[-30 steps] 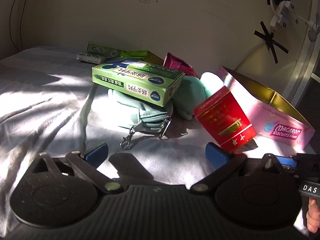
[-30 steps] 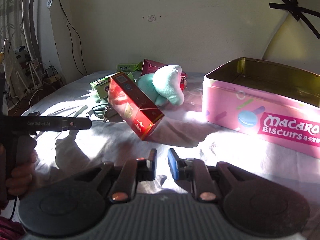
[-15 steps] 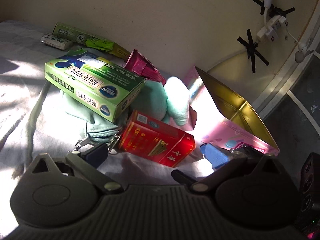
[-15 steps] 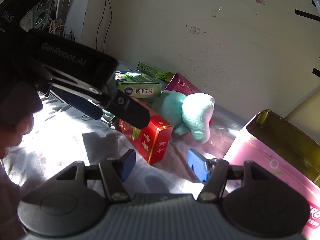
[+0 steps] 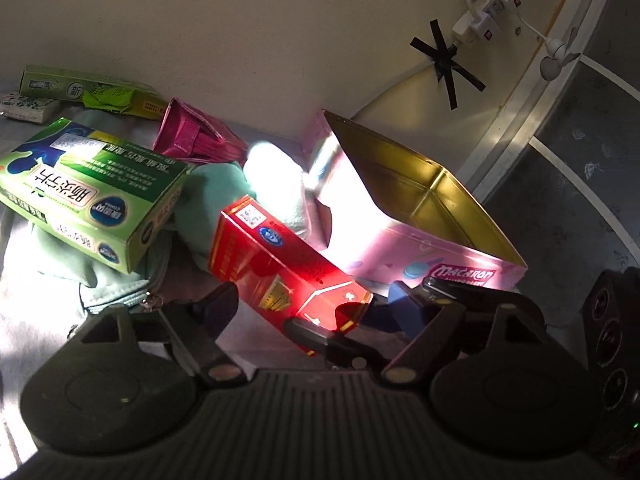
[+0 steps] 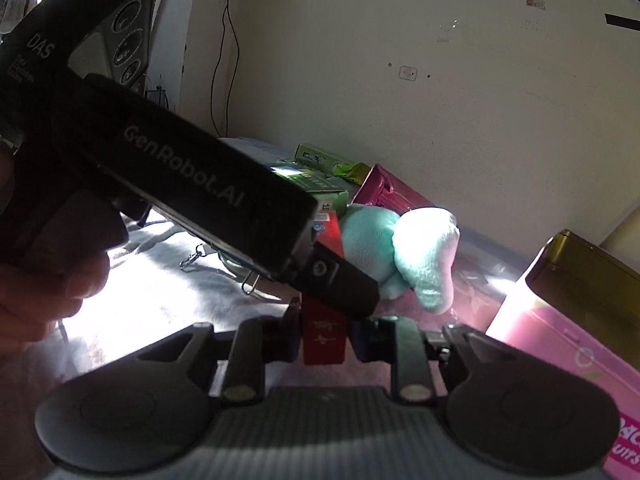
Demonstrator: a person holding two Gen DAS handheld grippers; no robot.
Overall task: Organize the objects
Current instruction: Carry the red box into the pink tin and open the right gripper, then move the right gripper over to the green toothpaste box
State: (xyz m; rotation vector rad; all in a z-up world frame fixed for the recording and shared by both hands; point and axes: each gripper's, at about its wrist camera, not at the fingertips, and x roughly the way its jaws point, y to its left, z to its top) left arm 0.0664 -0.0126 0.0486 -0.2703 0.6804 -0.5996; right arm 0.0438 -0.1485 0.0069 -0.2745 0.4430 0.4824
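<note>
Red box (image 6: 324, 336) sits gripped in the closing right gripper (image 6: 325, 338); only the left view shows the left gripper (image 5: 308, 300) closing around it, not touching.

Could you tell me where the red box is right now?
The red box sits low and central in both wrist views, between both grippers' closing jaws, left of the pink tin, before the plush toy.

Red box (image 5: 276, 268) now between both grippers
Right gripper (image 6: 323, 334), earlier apart from it, closes on its near end; left gripper (image 5: 308, 300) moves in, jaws narrowing around it.
</note>
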